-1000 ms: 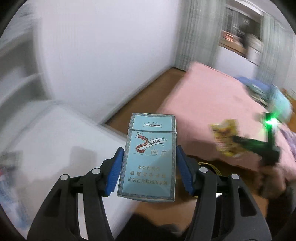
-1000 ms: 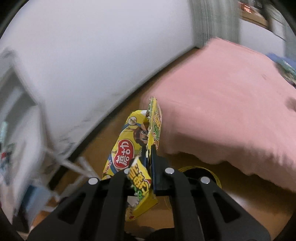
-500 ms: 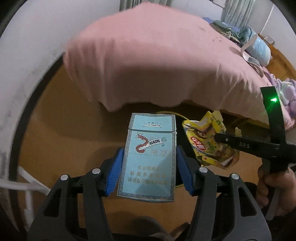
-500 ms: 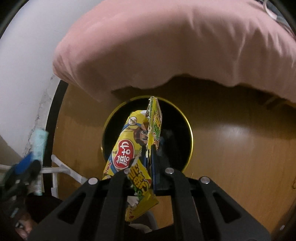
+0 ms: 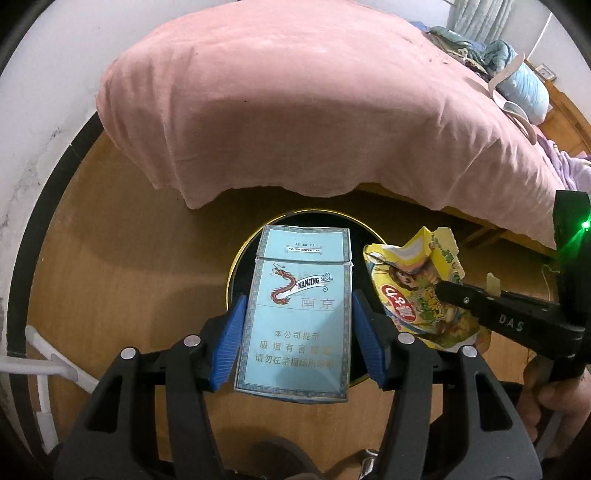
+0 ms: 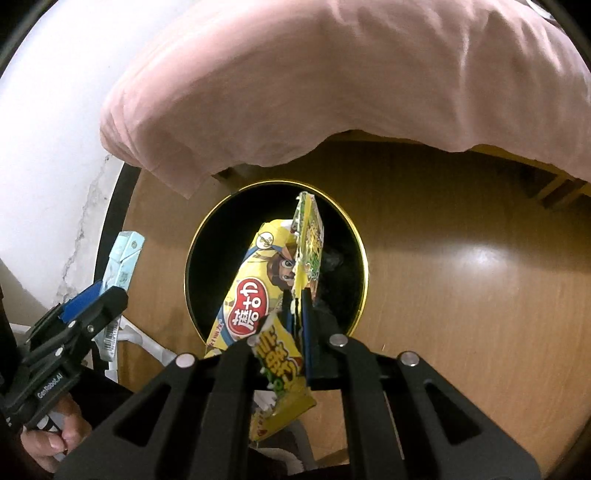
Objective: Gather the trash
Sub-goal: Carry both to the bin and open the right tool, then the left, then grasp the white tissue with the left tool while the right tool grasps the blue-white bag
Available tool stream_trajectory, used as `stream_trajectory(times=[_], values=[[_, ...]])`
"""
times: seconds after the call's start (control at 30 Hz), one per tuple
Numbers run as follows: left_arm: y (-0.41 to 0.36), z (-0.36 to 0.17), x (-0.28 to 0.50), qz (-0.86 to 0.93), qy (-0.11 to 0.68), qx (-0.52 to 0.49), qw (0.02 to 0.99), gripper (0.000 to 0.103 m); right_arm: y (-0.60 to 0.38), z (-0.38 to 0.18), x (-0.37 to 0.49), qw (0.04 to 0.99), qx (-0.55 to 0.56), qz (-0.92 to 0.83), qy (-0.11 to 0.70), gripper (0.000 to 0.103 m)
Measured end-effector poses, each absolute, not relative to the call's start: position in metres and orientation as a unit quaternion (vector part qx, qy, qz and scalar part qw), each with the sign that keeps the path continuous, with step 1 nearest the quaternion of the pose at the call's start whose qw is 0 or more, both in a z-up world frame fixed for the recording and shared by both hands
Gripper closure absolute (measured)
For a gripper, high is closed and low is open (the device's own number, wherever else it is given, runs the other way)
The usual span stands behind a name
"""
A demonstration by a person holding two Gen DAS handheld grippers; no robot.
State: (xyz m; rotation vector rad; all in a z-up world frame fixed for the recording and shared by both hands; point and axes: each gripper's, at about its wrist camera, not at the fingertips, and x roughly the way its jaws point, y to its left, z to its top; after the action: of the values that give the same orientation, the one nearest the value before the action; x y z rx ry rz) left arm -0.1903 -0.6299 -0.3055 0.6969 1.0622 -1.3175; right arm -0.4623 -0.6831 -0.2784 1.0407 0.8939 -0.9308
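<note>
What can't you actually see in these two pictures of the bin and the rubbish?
- Inside of the bin: right wrist view, black and unlit, partly covered by the yellow snack wrapper.
- The bin's near rim: left wrist view, hidden behind the cigarette pack.
- Whether the pack is empty: it is closed in both views.
- Items on the bed: left wrist view, small, at the frame's edge.

A home bedroom: a bed (image 5: pixel 314 96) under a pink sheet fills the view from 10 to 2 o'clock, pillows and crumpled clothes (image 5: pixel 517 70) piled at 2 o'clock, curtains (image 5: pixel 476 14) at 1 o'clock, wooden floor (image 5: pixel 122 240) at 9 o'clock.
</note>
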Motion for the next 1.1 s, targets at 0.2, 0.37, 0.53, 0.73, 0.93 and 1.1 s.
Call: stream_trajectory(times=[0.2,0.37,0.53,0.73,0.93,1.1], values=[[-0.626,-0.307,-0.190,-0.567,0.464,0.305,0.609,0.047,-0.684,-0.277,-0.460,0.690,0.468,-0.392,0.390,0.097],[-0.626,-0.308,-0.190,-0.566,0.470,0.302,0.607,0.047,-0.685,-0.265,-0.470,0.699,0.468,-0.407,0.356,0.018],[-0.626,-0.307,-0.193,-0.570,0.472,0.300,0.603,0.047,-0.688,-0.266,-0.476,0.692,0.490,-0.401,0.346,0.018],[-0.626,-0.306,-0.196,-0.577,0.473,0.294,0.598,0.047,-0.688,-0.264,-0.481,0.687,0.498,-0.409,0.335,0.018],[-0.627,-0.303,-0.195,-0.584,0.478,0.281,0.593,0.020,-0.687,-0.263,-0.487,0.683,0.505,-0.418,0.322,0.018],[-0.621,-0.295,-0.192,-0.589,0.466,0.279,0.599,0.019,-0.687,-0.263,-0.486,0.676,0.504,-0.425,0.330,0.018]])
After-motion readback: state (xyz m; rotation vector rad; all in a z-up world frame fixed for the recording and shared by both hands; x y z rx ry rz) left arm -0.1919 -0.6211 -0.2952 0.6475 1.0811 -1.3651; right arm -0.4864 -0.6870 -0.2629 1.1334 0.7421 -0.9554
